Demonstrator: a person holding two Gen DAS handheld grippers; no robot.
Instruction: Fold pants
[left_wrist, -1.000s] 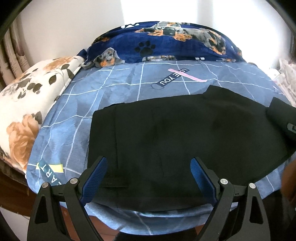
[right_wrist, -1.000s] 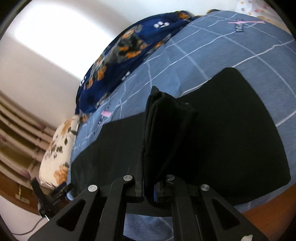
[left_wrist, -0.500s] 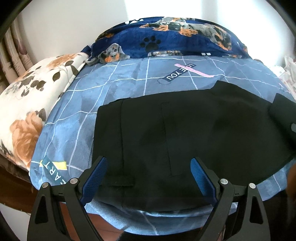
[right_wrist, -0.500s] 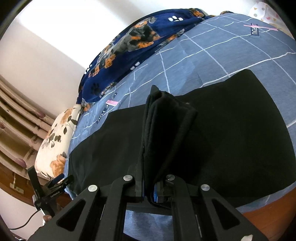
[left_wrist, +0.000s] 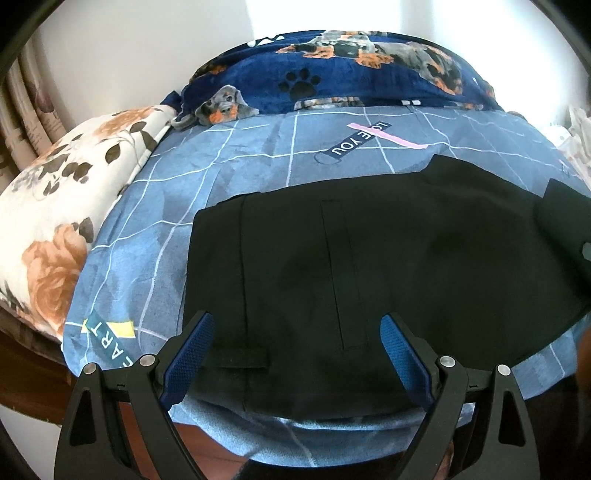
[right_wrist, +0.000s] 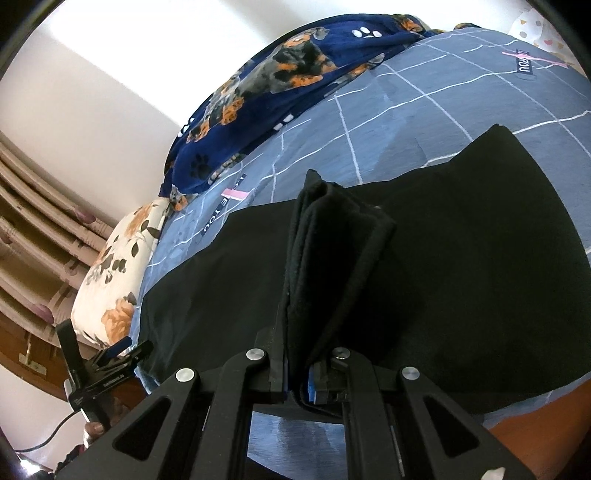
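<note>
Black pants (left_wrist: 332, 258) lie flat across the blue checked bedsheet (left_wrist: 240, 155), waistband end to the left near the bed's front edge. My left gripper (left_wrist: 295, 354) is open and empty, its blue pads (left_wrist: 188, 354) hovering over the waistband end. My right gripper (right_wrist: 297, 384) is shut on a bunched fold of the pants (right_wrist: 332, 258), lifted upright above the rest of the pants (right_wrist: 480, 277). The left gripper also shows in the right wrist view (right_wrist: 107, 365) at the lower left.
A floral pillow (left_wrist: 62, 221) lies at the bed's left end. A dark blue dog-print blanket (left_wrist: 351, 74) is heaped along the far side by the white wall. The wooden bed frame (left_wrist: 33, 365) shows below the sheet's edge.
The left gripper has moved slightly closer over the waistband end, still open. The right gripper has carried the held fold leftward along the pants.
</note>
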